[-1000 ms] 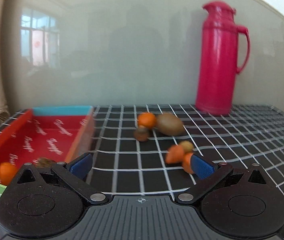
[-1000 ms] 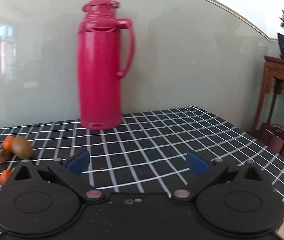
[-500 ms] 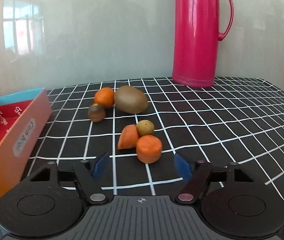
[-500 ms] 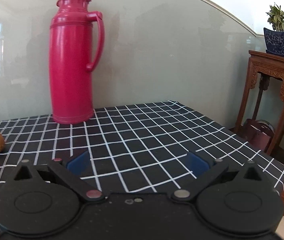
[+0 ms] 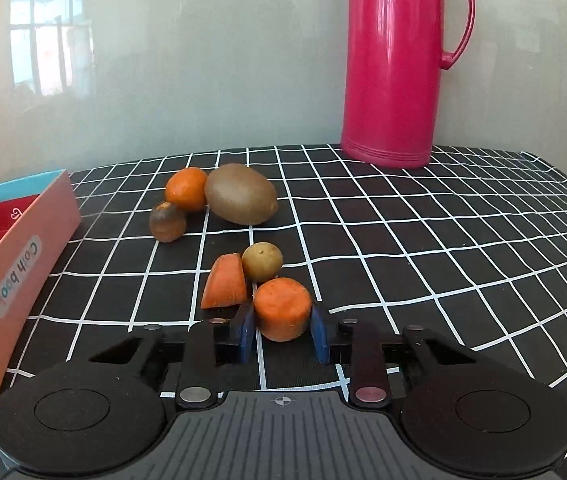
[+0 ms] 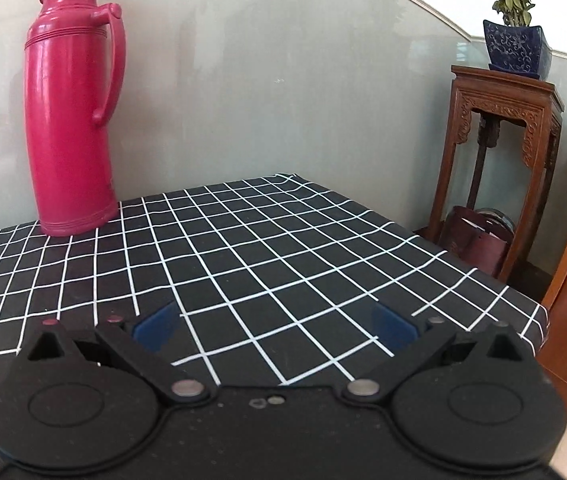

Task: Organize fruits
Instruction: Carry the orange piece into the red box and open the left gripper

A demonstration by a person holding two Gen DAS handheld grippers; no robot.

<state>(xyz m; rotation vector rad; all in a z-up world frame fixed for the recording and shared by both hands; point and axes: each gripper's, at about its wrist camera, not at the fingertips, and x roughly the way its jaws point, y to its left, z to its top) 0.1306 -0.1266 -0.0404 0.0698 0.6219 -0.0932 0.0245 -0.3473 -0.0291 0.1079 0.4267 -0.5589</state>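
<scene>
In the left wrist view my left gripper is shut on a round orange carrot chunk resting on the checked tablecloth. A wedge-shaped carrot piece and a small yellow-green fruit lie just behind it. Farther back are a kiwi, an orange and a small brown fruit. The red box stands at the left. In the right wrist view my right gripper is open and empty above the cloth, with no fruit in that view.
A tall pink thermos stands at the back of the table; it also shows in the right wrist view. The table's right edge drops off beside a wooden stand bearing a potted plant.
My left gripper moved forward and closed from open onto the round carrot chunk. The right wrist view swung to the right, and the fruits left it.
</scene>
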